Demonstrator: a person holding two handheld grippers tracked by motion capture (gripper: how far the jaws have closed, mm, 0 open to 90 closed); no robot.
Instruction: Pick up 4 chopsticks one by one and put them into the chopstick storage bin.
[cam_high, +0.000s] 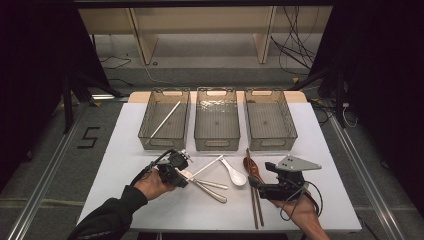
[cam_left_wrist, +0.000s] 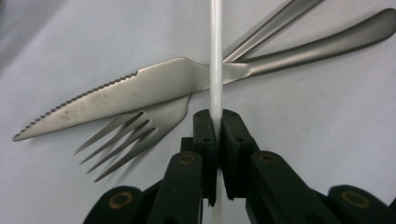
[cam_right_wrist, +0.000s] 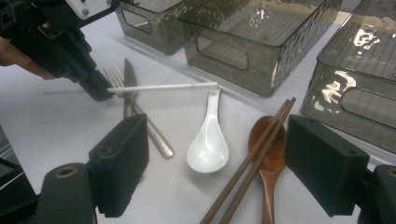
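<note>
grip is the settled fact: the left gripper (cam_left_wrist: 215, 122) has its two black jaws pressed together on a thin white plastic chopstick (cam_left_wrist: 215, 56), with no gap showing at the pads in the left gripper view. in that view the stick runs straight up the middle of the frame, in line with the jaws, and crosses over a serrated steel knife (cam_left_wrist: 116, 93) and, just below it, a steel fork (cam_left_wrist: 140, 130). the clamp sits near one end of the stick, so most of its length reaches away from the jaws.

in the high view the left gripper (cam_high: 176, 169) is at lower centre-left, and the chopstick (cam_high: 207, 165) slants up and to the right from it, toward the grey see-through baskets in the upper middle. the left basket (cam_high: 145, 131) already holds a matching white stick (cam_high: 165, 120) lying on a diagonal. judging by that, the coming move likely turns on swinging the long axis round to suit this basket, which lies above the left hand in the frame.

the right gripper (cam_high: 261, 186) waits at lower right with jaws wide apart and nothing between them, just beside the brown wooden chopsticks (cam_right_wrist: 252, 163), the brown wooden spoon (cam_right_wrist: 268, 140) and the white ceramic soup spoon (cam_right_wrist: 208, 142). the left hand is nearer the left basket.
</note>
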